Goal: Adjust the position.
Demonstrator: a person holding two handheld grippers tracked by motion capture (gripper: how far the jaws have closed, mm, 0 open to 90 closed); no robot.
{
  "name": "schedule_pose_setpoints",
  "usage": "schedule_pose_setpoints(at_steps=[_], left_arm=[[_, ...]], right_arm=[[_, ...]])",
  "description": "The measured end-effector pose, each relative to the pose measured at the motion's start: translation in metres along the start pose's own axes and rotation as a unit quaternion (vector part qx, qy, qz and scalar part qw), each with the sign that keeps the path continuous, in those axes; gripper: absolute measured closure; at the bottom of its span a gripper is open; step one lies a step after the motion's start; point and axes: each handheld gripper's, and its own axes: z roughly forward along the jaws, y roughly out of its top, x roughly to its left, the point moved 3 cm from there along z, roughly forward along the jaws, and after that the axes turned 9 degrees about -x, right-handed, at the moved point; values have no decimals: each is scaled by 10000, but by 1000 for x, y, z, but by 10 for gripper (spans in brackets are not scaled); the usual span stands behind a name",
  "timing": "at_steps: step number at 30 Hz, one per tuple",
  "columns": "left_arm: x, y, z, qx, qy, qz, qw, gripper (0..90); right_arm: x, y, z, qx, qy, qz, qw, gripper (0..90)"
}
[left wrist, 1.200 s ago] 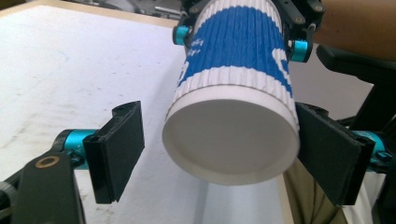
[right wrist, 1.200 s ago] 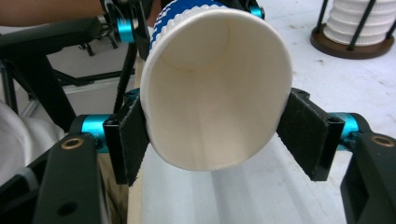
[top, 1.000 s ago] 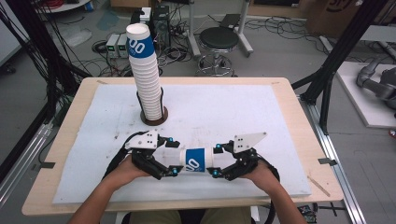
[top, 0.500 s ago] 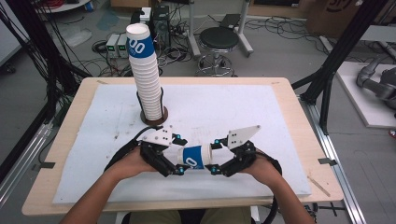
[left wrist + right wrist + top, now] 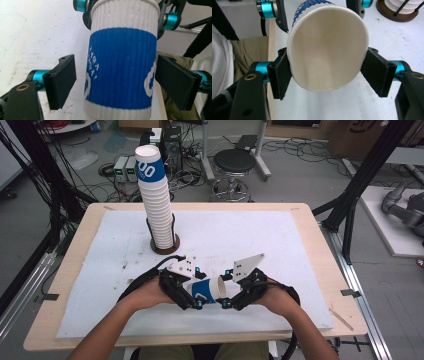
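A white paper cup with a blue band [image 5: 207, 290] lies sideways between my two grippers, near the table's front edge. My right gripper [image 5: 227, 292] is shut on its open rim; in the right gripper view both pads press the cup [image 5: 327, 57] at the mouth and squeeze it slightly oval. My left gripper [image 5: 192, 295] straddles the cup's body near the bottom. In the left gripper view one pad [image 5: 62, 82] stands clear of the cup [image 5: 122, 62] and the other pad [image 5: 175, 82] is at its side, so it is open.
A tall stack of the same cups [image 5: 157, 200] stands in a dark round holder [image 5: 165, 247] at the back left of the white mat [image 5: 280, 245]. Its base also sits at the top right of the right gripper view [image 5: 394, 13]. The table's front edge is just behind my hands.
The two grippers have drawn closer together around the cup. The left one slid right along it, and the right one has turned, its grey plate swinging left.
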Motion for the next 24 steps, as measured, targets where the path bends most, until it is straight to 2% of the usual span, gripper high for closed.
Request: schedule_pose_setpoints(at_steps=[4,7,13,19,24], left_arm=[[-1,2,3,122,-64,32,9999,199],[-1,2,6,244,-98,62,9996,211],[-2,1,9,377,-196,39,9991,245],[-2,-1,12,623,-348,-24,9975,286],[-4,-3,15,735,-380,-9,9966,299]], right_arm=[[1,6,1,106,50,-66,9999,289],[1,9,3,288,50,-139,9995,287],[2,12,5,403,109,-178,9990,285],[4,14,9,631,125,-267,9976,285],[7,16,13,819,149,-326,9960,285]])
